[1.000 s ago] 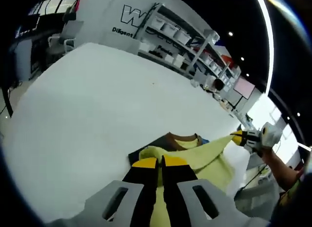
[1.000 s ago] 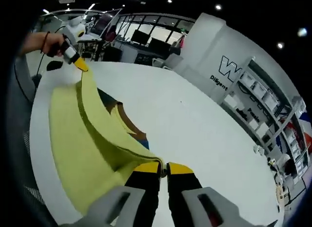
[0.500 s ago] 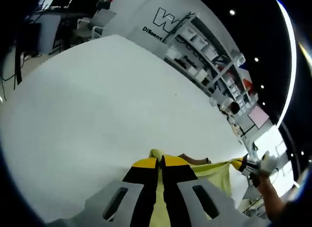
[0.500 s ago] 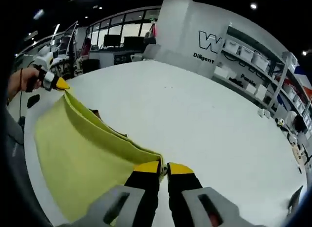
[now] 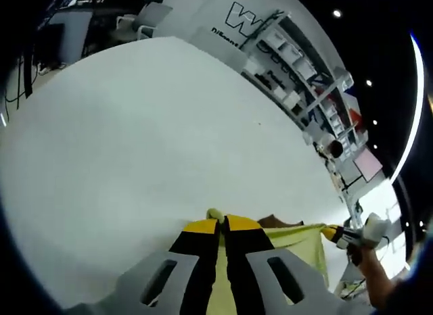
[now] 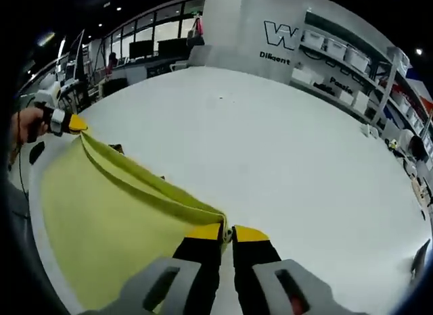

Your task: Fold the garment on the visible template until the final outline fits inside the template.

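Note:
A yellow-green garment (image 6: 101, 220) hangs stretched between my two grippers over a big white table (image 6: 270, 132). In the right gripper view my right gripper (image 6: 226, 232) is shut on one corner of the cloth, and the left gripper (image 6: 73, 123) pinches the far corner at the left, held by a hand. My left gripper (image 5: 222, 225) shows in the left gripper view shut on its corner of the garment (image 5: 298, 244), with the right gripper (image 5: 335, 234) at the far right. A dark brown patch (image 5: 274, 221) peeks out behind the cloth edge.
White table (image 5: 135, 126) surface spreads far ahead of both grippers. Shelving with bins (image 6: 352, 65) and a white wall with lettering (image 6: 277, 38) stand beyond the table. Desks and chairs (image 6: 149, 58) sit at the far back.
Both grippers carried the cloth forward over the table and lower. The brown and blue patch under it is now almost covered, and the held edge is pulled straighter.

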